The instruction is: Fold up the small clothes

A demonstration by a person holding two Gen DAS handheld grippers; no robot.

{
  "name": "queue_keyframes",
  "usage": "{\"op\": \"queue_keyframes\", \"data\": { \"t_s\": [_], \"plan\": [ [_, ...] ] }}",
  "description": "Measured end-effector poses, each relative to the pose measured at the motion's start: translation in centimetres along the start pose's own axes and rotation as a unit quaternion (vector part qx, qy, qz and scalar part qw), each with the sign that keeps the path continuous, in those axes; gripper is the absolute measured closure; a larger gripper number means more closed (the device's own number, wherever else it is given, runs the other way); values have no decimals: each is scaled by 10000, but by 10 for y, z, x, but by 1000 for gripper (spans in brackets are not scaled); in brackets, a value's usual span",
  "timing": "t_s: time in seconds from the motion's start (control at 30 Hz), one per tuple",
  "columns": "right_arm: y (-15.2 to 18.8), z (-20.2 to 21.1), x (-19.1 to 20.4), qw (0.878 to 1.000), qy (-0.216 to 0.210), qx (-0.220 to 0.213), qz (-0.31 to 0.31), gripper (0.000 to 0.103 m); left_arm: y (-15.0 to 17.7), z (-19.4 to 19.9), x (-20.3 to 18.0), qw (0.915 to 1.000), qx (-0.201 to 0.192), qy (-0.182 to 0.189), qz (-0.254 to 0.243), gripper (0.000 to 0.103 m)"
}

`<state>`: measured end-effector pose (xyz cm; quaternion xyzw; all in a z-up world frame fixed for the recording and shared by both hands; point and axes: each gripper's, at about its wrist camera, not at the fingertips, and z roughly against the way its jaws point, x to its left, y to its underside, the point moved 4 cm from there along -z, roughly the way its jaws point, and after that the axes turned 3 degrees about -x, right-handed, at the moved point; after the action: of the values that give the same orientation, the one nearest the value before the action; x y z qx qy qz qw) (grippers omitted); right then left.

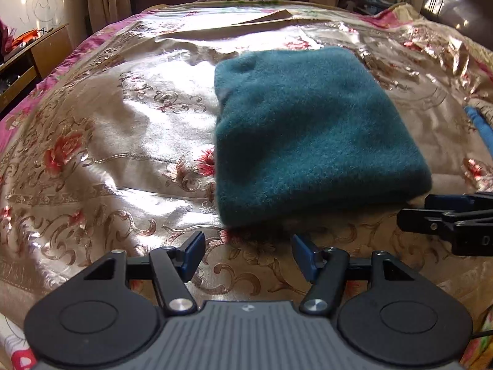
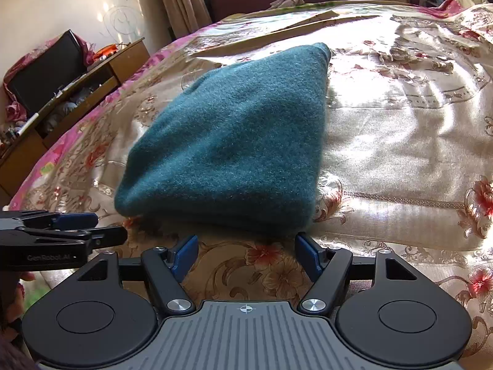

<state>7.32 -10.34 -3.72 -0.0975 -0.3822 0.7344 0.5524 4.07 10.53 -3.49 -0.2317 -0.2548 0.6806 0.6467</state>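
A teal knit (image 1: 308, 129) lies in a thick, folded pad on the bed (image 1: 107, 129), just ahead of both sets of fingers. The left gripper (image 1: 248, 254) holds its fingers apart and empty, their tips just short of the pad's near-left corner; the right gripper (image 2: 246, 254) is likewise spread and empty, its fingers bracketing the near edge without touching it.

The knit looks soft, fuzzy and light, likely to sag and slide apart if lifted by one layer. The satin bedspread beneath looks slick, so a push may skate the whole pad rather than crease it. The safest hold appears to be the near edge or its two near corners, pinching all layers together.

The left view shows the pad's far-left end, where a lighter inner layer peeks out at a notch, and the right gripper side-on to the right of its own fingers. The right view instead shows the pad tapering to a far point beyond its fingers, a low cabinet (image 2: 92, 71) off to the left, and the left gripper side-on.
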Motion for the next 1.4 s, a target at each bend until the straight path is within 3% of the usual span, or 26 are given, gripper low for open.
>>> {"op": "queue_keyframes", "data": {
  "t_s": [0.77, 1.13, 1.4],
  "plan": [
    [-25, -43, 3, 9977, 566, 345, 139, 30, -29, -41, 11, 9996, -88, -37, 261, 36],
    [-19, -32, 8, 9970, 684, 321, 153, 31, -11, -24, 1, 9999, -107, -69, 56, 36],
    [-9, -24, 15, 9964, 737, 303, 278, 30, -4, -9, -6, 9999, -138, 48, 86, 29]
  ]
}}
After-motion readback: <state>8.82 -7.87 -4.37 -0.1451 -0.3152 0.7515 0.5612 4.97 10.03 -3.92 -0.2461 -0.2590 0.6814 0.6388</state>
